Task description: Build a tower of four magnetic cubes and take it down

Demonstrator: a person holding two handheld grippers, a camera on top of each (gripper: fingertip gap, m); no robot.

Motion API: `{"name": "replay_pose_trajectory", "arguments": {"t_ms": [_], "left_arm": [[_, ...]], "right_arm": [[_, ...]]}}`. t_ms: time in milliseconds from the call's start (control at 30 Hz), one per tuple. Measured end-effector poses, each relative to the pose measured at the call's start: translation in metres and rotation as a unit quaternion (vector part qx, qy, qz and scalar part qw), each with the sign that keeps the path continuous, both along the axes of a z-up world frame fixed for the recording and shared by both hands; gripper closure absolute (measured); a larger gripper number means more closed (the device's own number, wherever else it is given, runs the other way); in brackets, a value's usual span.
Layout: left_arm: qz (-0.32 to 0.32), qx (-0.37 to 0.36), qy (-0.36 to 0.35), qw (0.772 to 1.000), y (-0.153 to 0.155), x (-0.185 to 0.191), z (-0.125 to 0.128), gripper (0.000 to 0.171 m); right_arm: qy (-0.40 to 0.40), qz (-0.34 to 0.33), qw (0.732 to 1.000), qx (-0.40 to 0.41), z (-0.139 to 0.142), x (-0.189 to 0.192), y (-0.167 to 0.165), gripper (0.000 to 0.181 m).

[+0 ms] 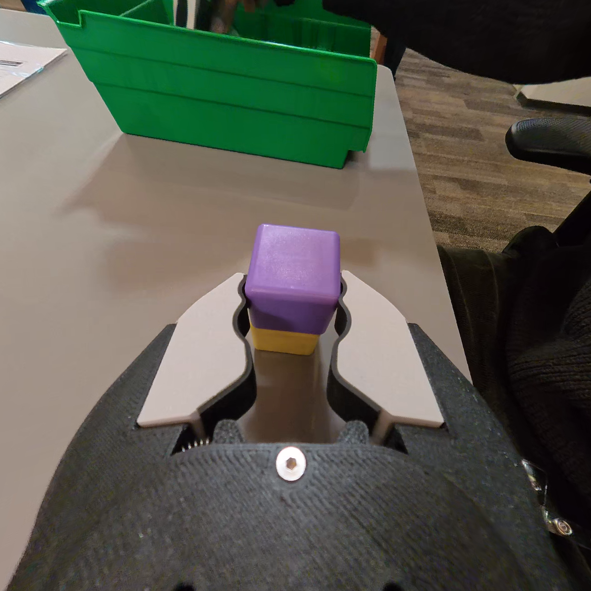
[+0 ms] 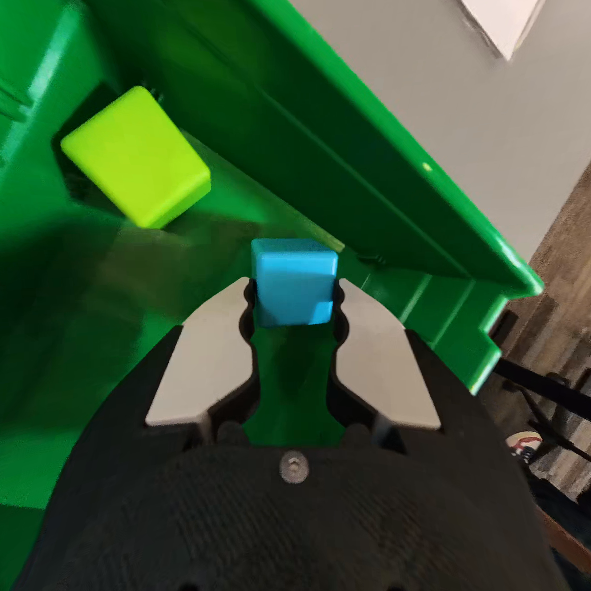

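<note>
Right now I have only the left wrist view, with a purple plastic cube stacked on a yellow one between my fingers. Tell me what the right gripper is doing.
Observer: The right gripper is shut on a blue plastic cube, inside the green plastic bin.
Operator: Report what else is in that bin.
Observer: One lime-green plastic cube lies farther in, apart from the blue one.
Operator: Say whether the blue cube is lifted yet.
Observer: I cannot tell; the right wrist view is motion-blurred and the cube's underside is hidden.
</note>
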State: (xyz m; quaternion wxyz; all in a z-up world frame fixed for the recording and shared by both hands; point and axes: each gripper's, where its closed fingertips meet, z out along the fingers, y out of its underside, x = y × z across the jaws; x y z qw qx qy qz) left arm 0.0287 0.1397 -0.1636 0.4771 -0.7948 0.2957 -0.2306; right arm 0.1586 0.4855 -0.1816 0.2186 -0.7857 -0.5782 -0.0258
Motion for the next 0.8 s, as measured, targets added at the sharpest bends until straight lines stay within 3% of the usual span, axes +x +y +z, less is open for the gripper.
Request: {"name": "replay_pose_trajectory", "arguments": {"t_ms": [300, 467, 567, 667, 800], "left_arm": [[-0.002, 0.0, 0.001, 1.0, 0.0, 0.0, 0.0, 0.118], [-0.002, -0.002, -0.003, 1.0, 0.0, 0.0, 0.0, 0.118], [-0.001, -0.001, -0.002, 1.0, 0.0, 0.0, 0.0, 0.118], [-0.003, 0.0, 0.0, 1.0, -0.001, 0.0, 0.0, 0.118], [-0.009, 0.0, -0.003, 1.0, -0.002, 0.001, 0.001, 0.118]], "right_arm": [[-0.021, -0.028, 0.999, 0.018, -0.004, -0.005, 0.017, 0.134], [-0.012, -0.021, 0.999, 0.034, 0.007, -0.006, 0.014, 0.122], [0.02, -0.022, 0.998, 0.053, 0.031, -0.006, 0.0, 0.125], [0.183, 0.009, 0.983, 0.029, 0.079, -0.037, -0.055, 0.127], [0.441, 0.116, 0.887, -0.069, 0.152, -0.085, -0.198, 0.121]]}}
